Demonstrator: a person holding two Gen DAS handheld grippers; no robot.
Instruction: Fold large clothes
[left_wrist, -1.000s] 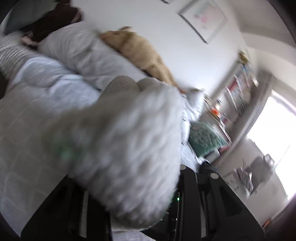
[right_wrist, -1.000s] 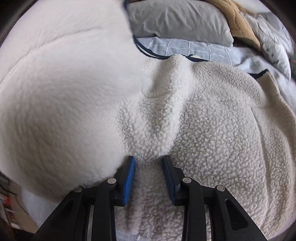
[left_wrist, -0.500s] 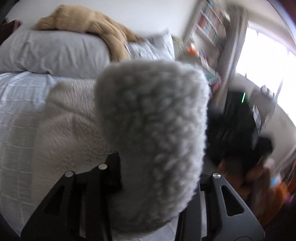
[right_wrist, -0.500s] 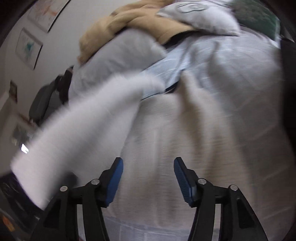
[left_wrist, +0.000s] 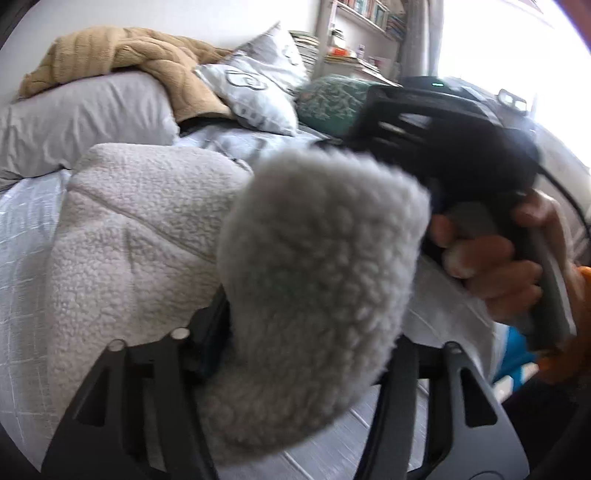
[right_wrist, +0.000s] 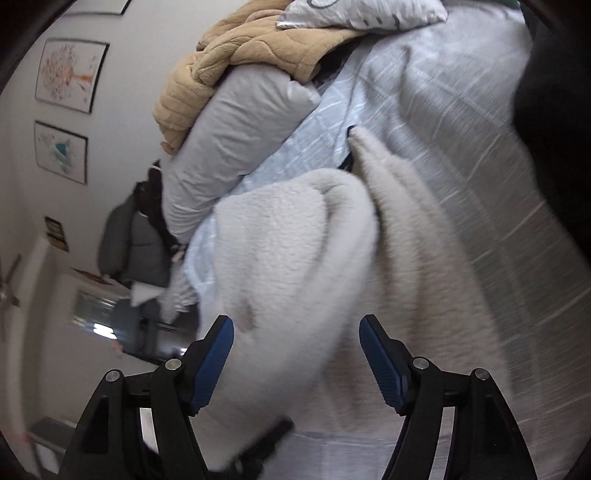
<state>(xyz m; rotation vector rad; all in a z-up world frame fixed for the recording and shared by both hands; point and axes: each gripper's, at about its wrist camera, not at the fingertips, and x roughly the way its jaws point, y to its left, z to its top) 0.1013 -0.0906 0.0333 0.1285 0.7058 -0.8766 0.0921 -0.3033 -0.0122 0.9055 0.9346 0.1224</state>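
Left gripper (left_wrist: 295, 350) clamped on fleece (left_wrist: 317, 280) fold; right gripper (right_wrist: 295, 354) jaws wide apart over fleece on bed (right_wrist: 461, 122)

Bed (left_wrist: 22, 236) with pale grid-patterned cover, and items resting on it.
A cream fleece garment (left_wrist: 140, 229) lies mid-bed; a grey pillow (left_wrist: 74, 122), tan blanket (left_wrist: 122, 55) (draped over that pillow), patterned cushion (left_wrist: 255, 85) and green cushion (left_wrist: 332, 99) sit at the head.

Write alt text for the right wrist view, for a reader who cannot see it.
The right gripper is open, its blue-padded fingers either side of a cream fleece lying on a grey bed. Beyond are a pillow, a tan blanket and two wall pictures.
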